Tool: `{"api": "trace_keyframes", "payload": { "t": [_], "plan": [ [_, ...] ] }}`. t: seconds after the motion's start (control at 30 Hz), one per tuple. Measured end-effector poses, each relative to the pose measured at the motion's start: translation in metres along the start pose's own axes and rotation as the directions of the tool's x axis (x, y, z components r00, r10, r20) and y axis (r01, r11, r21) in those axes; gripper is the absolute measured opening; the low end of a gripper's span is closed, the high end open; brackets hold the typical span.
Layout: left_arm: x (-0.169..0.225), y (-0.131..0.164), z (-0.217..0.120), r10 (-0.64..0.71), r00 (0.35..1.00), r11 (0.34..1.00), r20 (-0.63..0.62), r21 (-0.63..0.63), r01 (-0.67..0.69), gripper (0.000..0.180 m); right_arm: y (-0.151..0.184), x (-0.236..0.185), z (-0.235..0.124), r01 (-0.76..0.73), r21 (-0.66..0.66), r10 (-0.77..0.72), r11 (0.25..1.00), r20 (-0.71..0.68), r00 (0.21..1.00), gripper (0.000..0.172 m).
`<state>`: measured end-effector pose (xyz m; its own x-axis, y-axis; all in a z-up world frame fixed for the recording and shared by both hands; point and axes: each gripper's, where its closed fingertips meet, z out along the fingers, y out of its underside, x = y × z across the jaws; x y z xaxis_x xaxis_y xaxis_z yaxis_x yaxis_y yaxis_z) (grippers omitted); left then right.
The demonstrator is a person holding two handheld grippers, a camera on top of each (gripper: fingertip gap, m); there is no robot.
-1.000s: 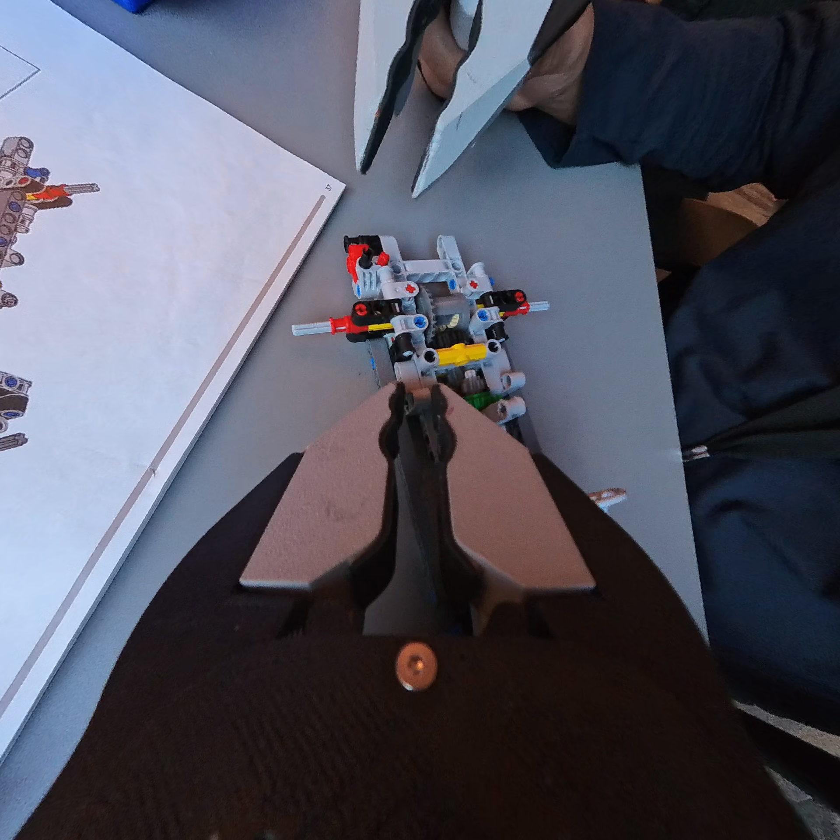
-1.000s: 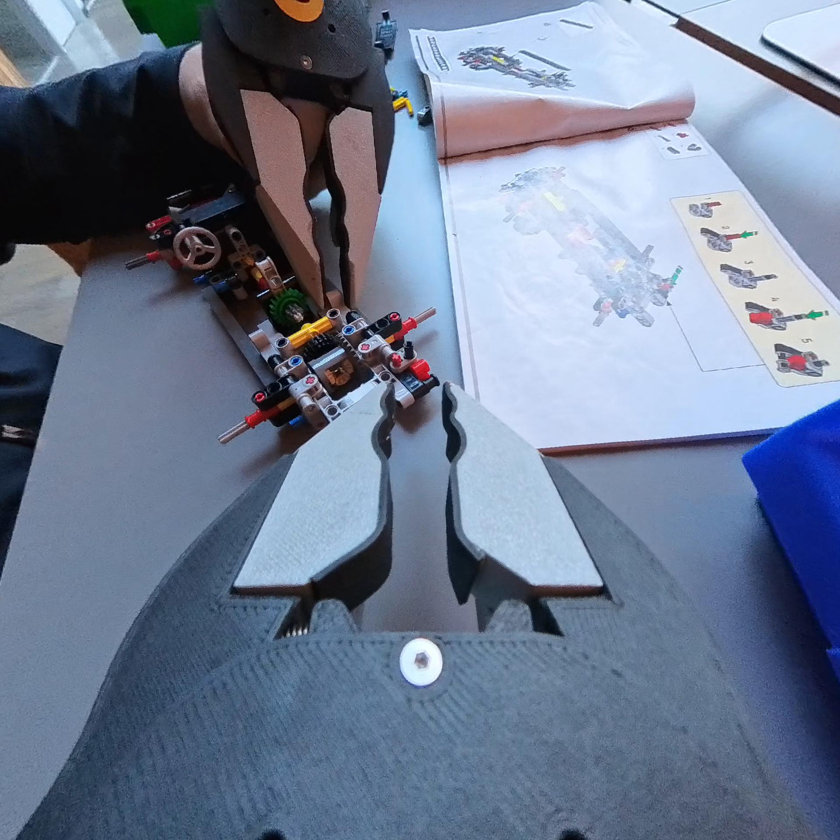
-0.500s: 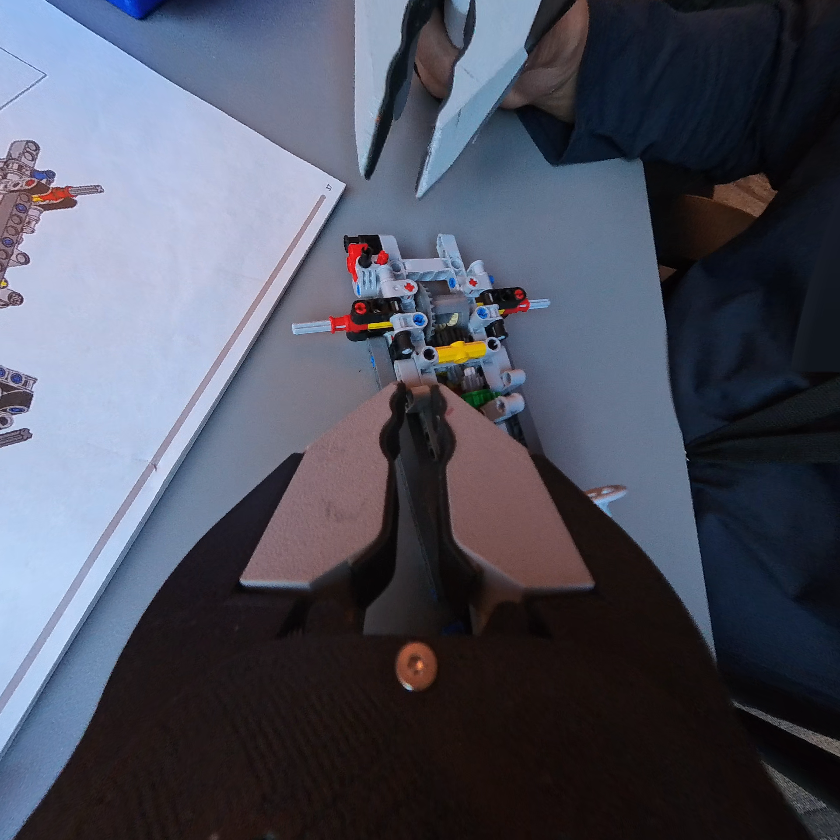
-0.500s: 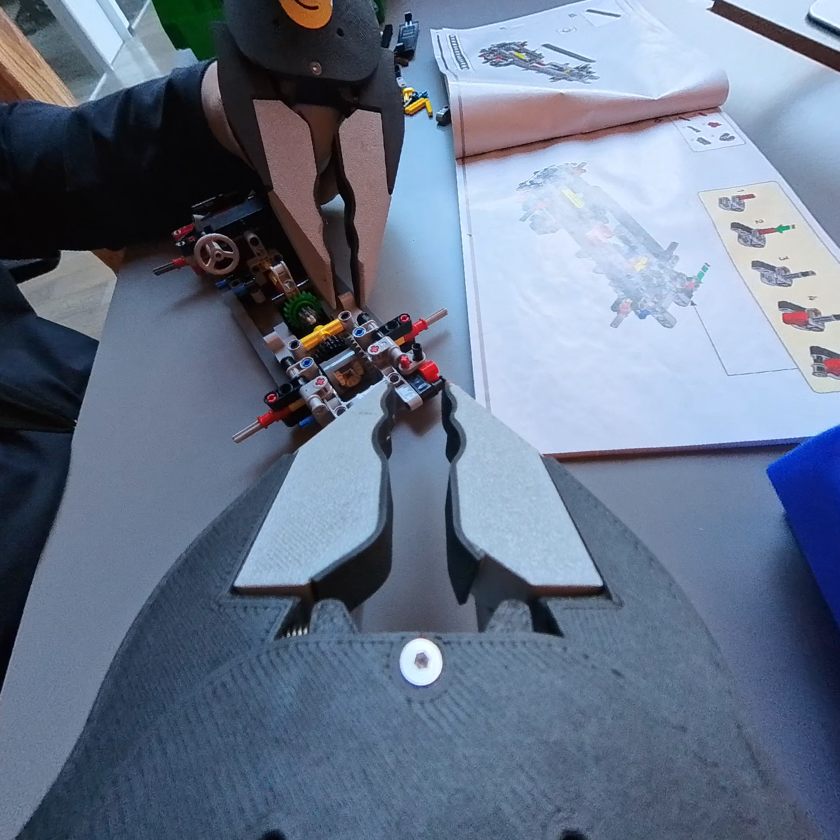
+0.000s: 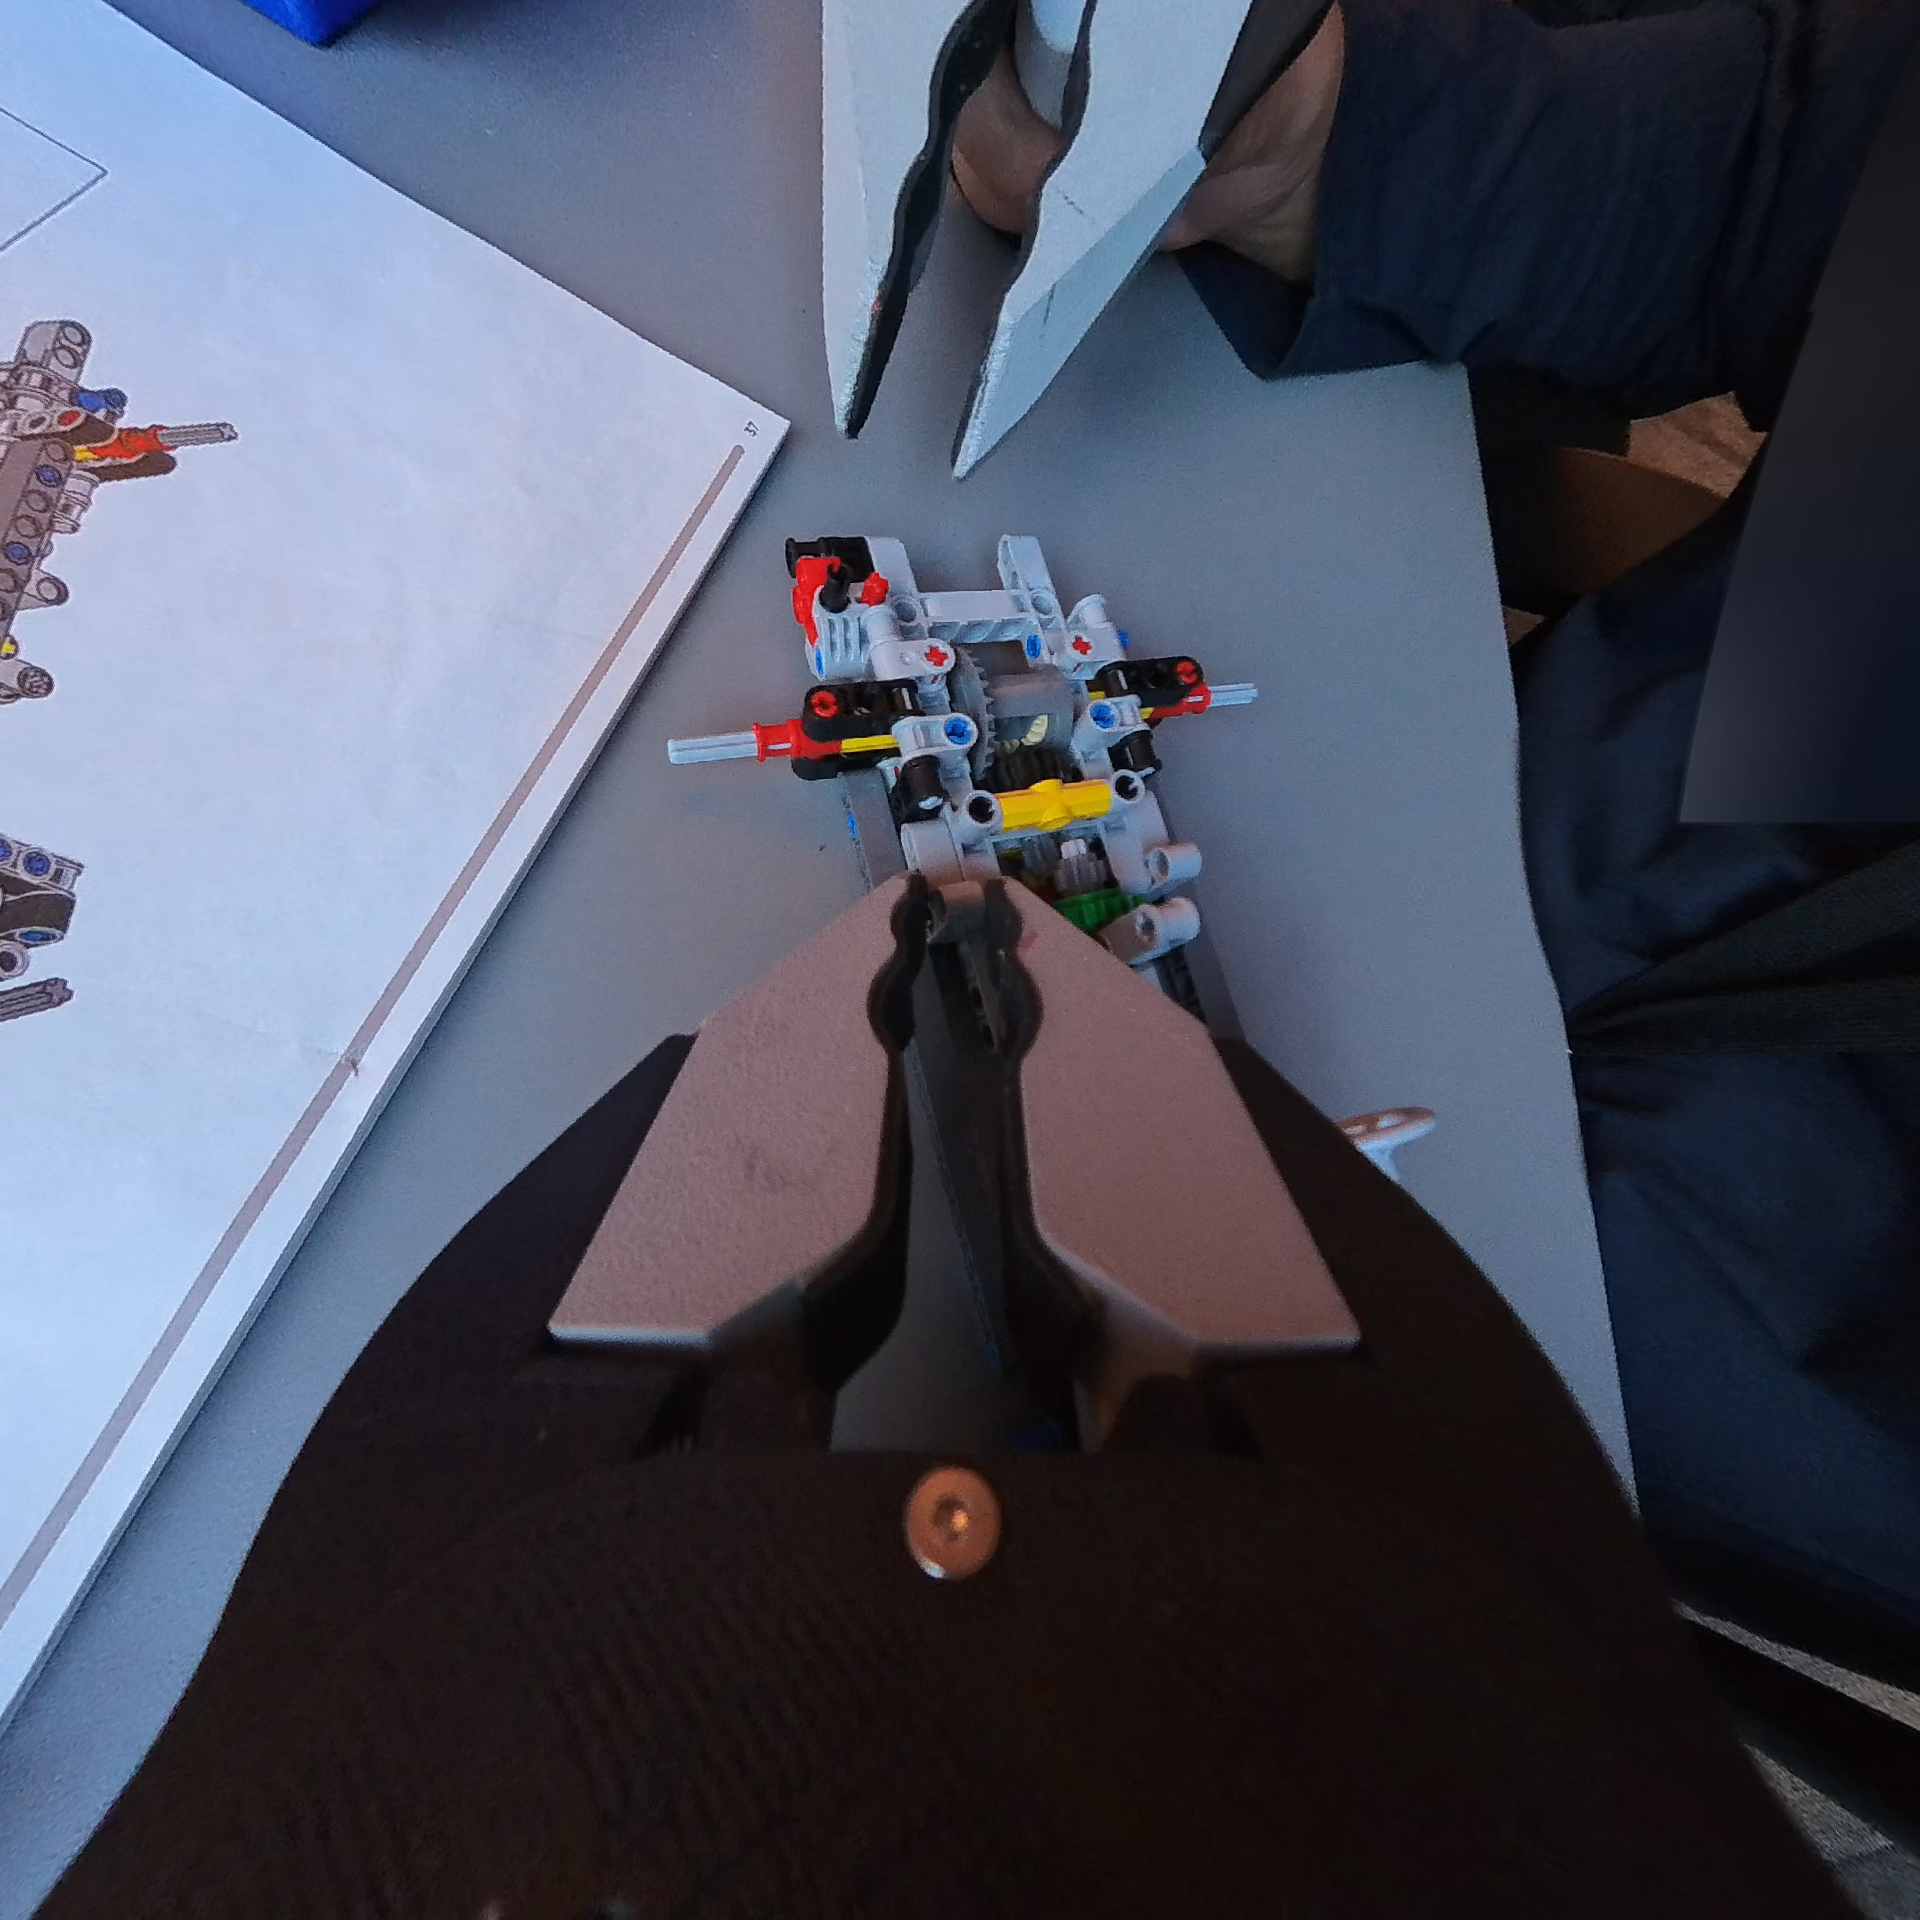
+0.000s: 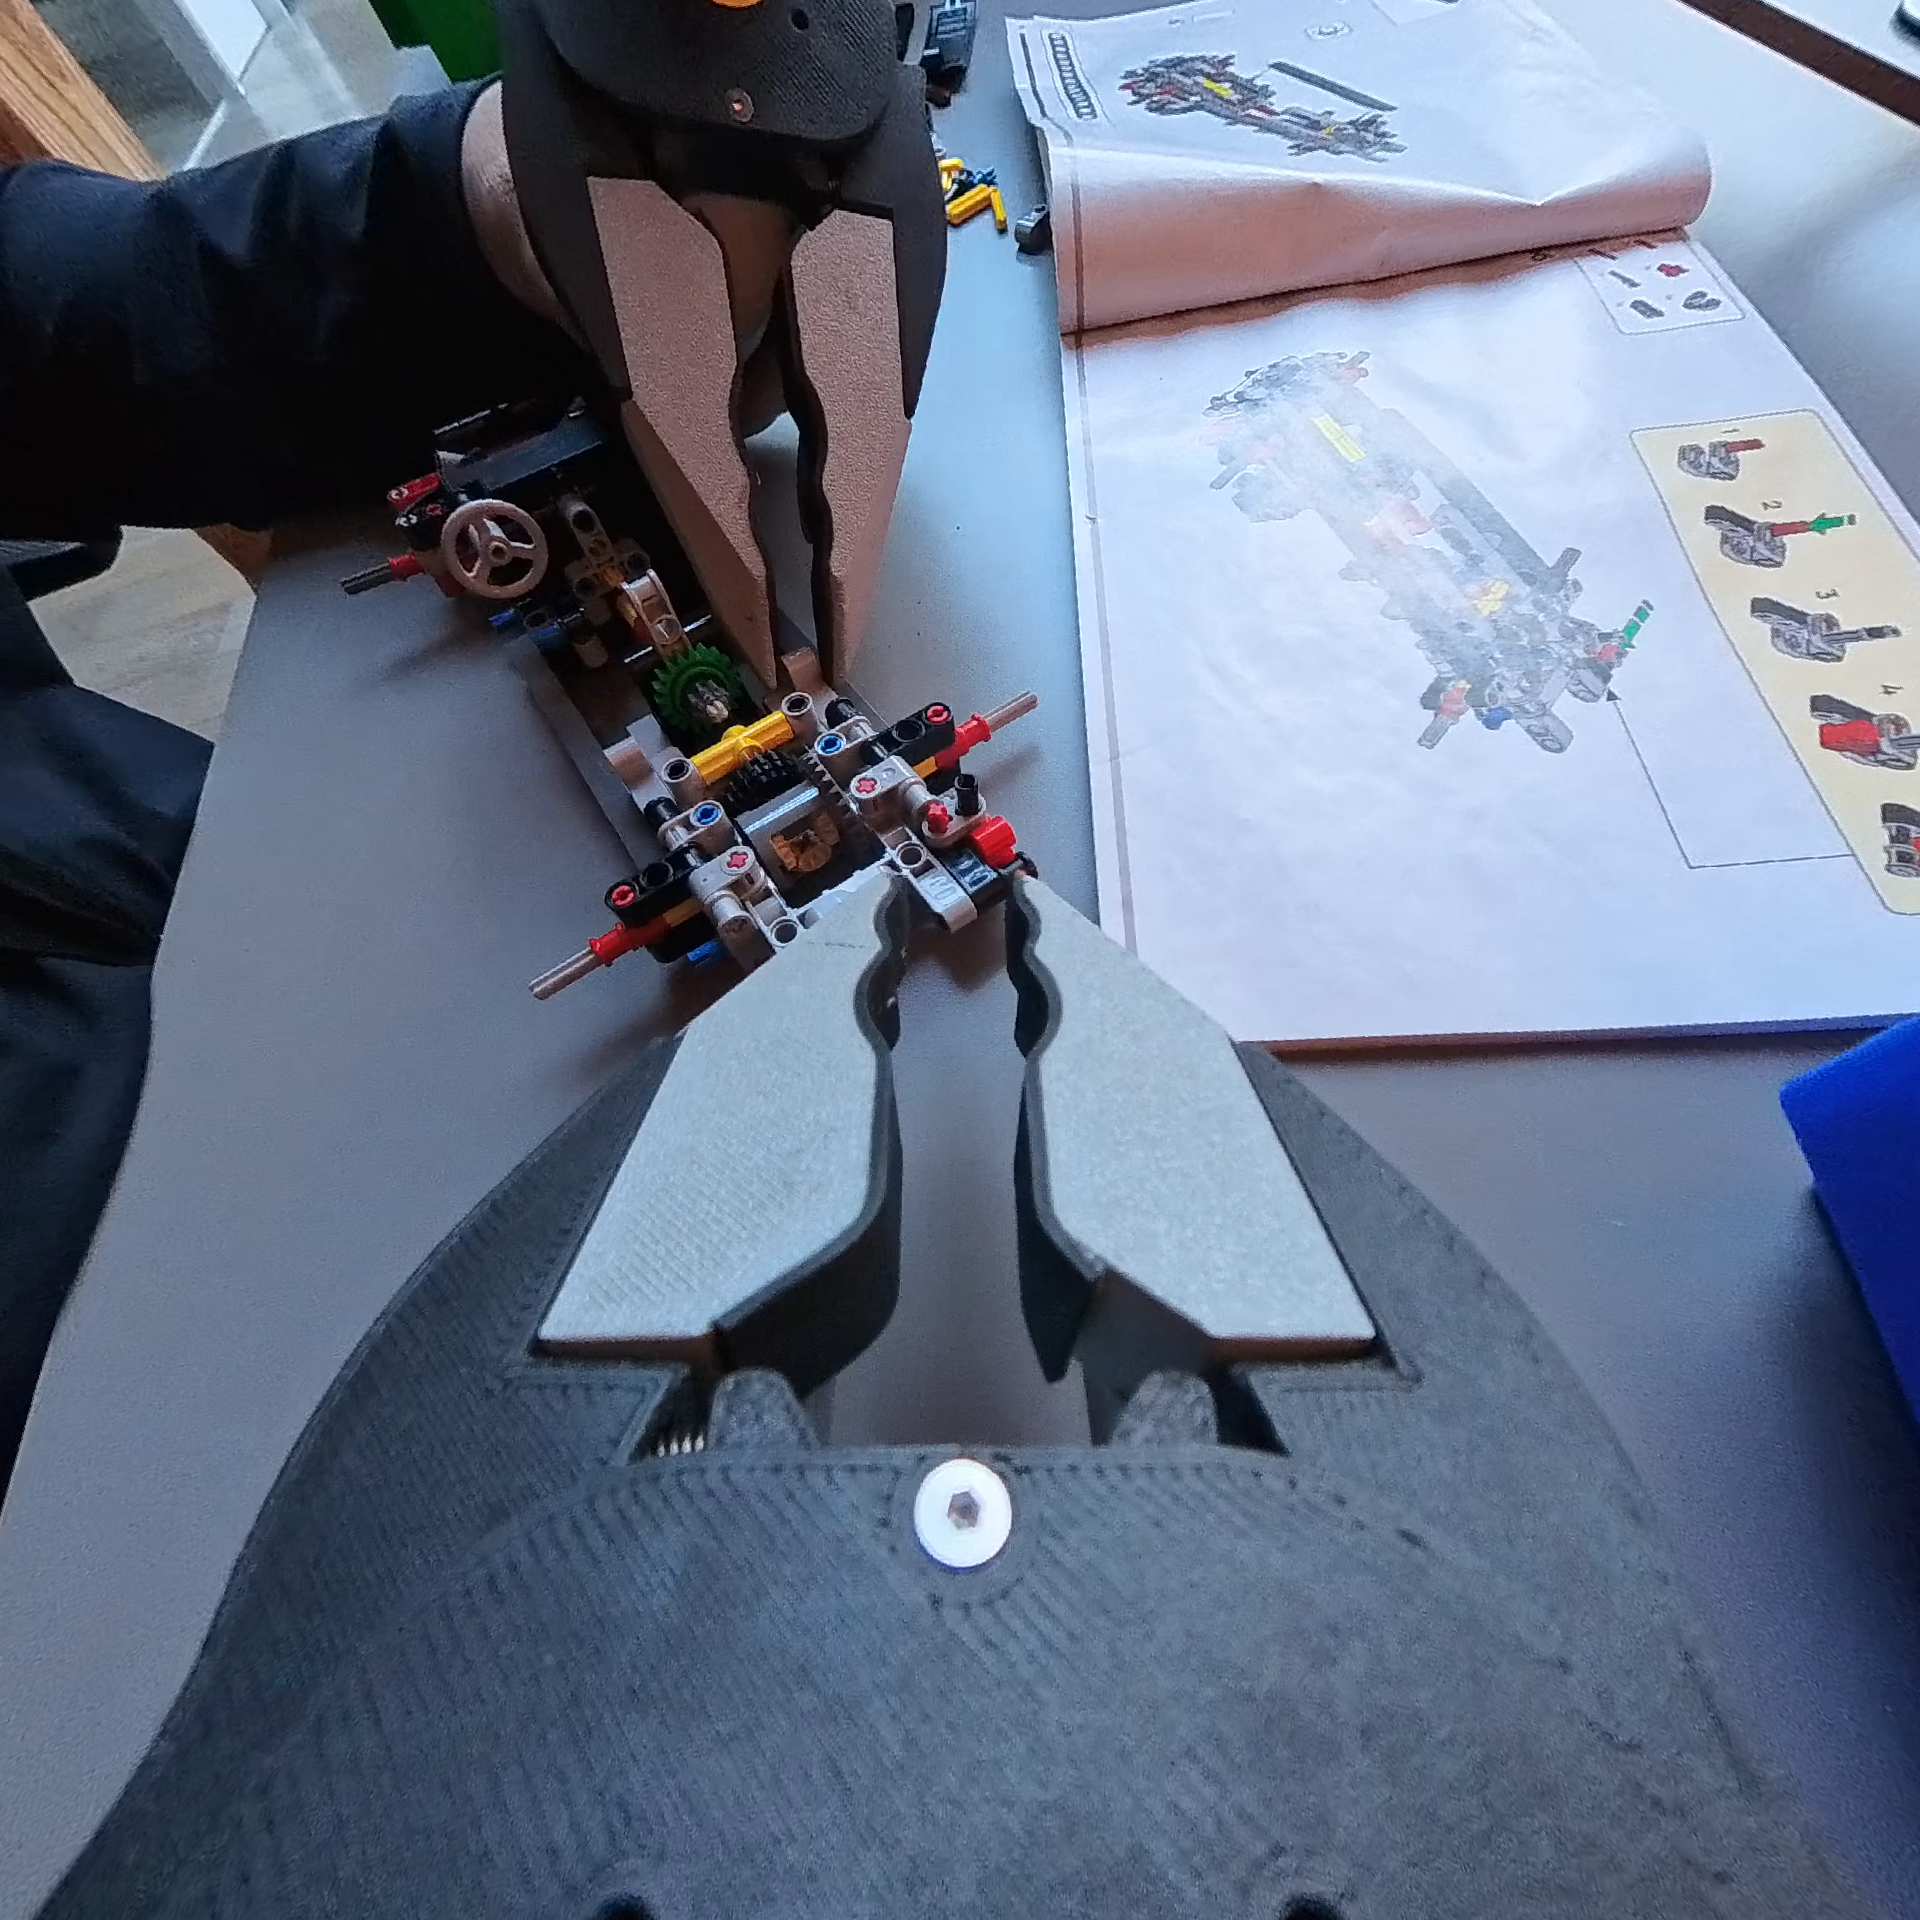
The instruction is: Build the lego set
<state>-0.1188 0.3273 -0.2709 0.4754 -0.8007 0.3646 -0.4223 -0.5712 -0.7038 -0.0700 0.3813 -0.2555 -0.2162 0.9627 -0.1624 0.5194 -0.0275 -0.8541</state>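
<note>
The left claw (image 5: 954, 891) pinches a grey beam of the model (image 5: 997, 727), its fingertips (image 6: 764, 665) pressed on the frame's long side near the green gear (image 6: 690, 681); the model lies flat on the grey bench (image 5: 1351, 623), close to the bench's edge on the person's side. The right claw (image 6: 951, 899) is spread a little, its two tips straddling a light grey piece (image 6: 940, 894) at the model's end by the red connector (image 6: 994, 836); the right tip seems to touch the black corner there, yet no clear squeeze shows, so nothing counts as held.

Around the model: an axle (image 6: 571, 961) sticks out on each side; a small grey wheel (image 6: 495, 545) sits at the far end by the dark sleeve (image 6: 208, 343); an open booklet (image 6: 1455, 675) lies just beside the model, its corner near the red connector; a blue block (image 6: 1860, 1174) sits farther out; loose yellow and black parts (image 6: 971, 197) lie beyond the left claw.

Risks, as a judgement: the left grip is on a narrow beam, so a twist could pop it off its pins or let the frame pivot; if the right claw closes skewed it may catch the red connector or black corner instead of the grey piece and lever them loose; a push along the frame could slide the model toward the edge; the protruding axles could snag the booklet's corner.
</note>
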Motion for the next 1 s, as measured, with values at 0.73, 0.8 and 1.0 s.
{"api": "trace_keyframes", "payload": {
  "t": [0.73, 0.8, 1.0],
  "plan": [
    [-0.0008, 0.0004, 0.0000, -0.002, 1.000, 1.000, 0.000, 0.000, 0.002, 0.008, 0.0003, -0.0004, 0.0003, -0.005, -0.002, 0.005, 1.000, 0.007, 1.000, 0.013],
    [-0.0010, -0.0002, 0.0001, -0.003, 1.000, 1.000, -0.001, 0.001, 0.003, 0.008, 0.0004, -0.0004, 0.0003, -0.004, -0.003, 0.004, 1.000, 0.006, 1.000, 0.013],
    [-0.0006, -0.0005, 0.0007, -0.004, 1.000, 1.000, -0.001, 0.001, 0.004, 0.008, 0.0003, -0.0005, 0.0005, -0.006, -0.002, 0.006, 1.000, 0.008, 1.000, 0.013]
  ]
}}
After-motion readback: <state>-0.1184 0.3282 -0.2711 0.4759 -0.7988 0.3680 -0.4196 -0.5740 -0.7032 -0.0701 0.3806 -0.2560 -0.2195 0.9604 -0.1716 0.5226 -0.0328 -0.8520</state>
